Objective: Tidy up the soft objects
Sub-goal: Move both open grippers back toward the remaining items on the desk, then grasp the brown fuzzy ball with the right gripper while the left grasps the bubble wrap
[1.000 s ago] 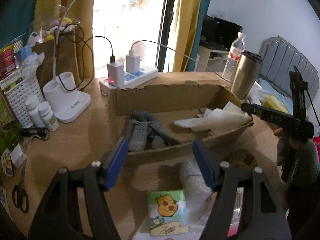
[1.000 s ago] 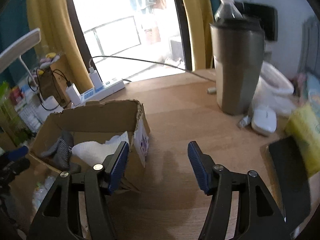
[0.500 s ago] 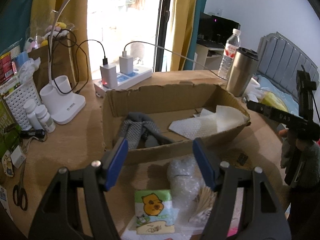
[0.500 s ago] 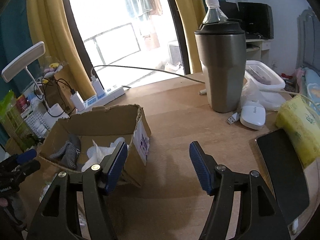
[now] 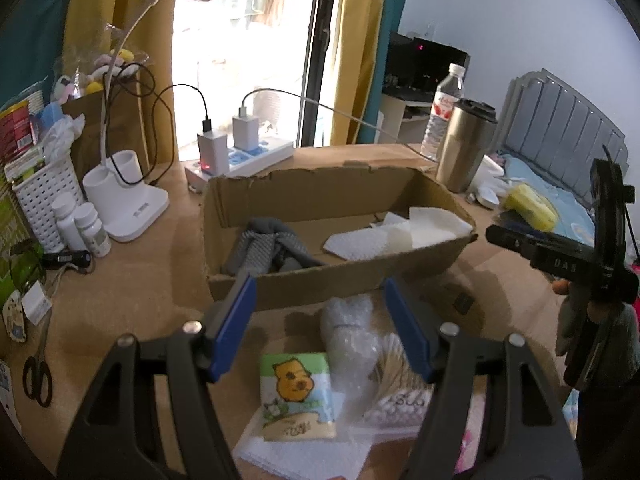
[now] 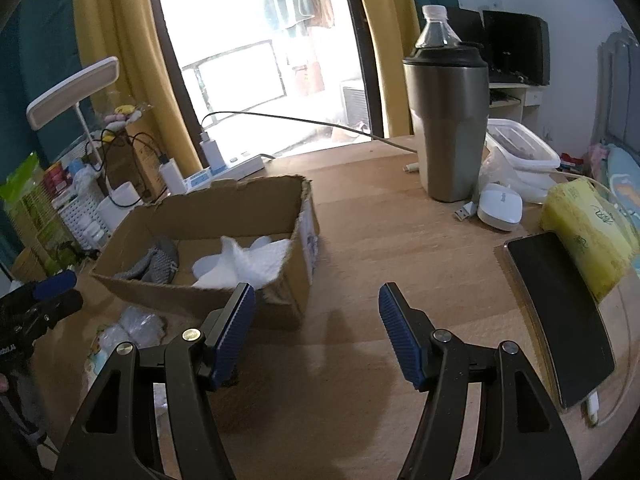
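Before the cardboard box [image 5: 336, 276], both hand-held grippers stand apart, empty; lower the left hand-held gripper [image 5: 320, 332] squarely over the bubble wrap [image 5: 352, 332], then clamp gently.

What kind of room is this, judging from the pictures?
Most likely a bedroom used as a home workspace: a grey padded headboard with blue bedding, a cluttered wooden desk by yellow curtains, and a white desk lamp.
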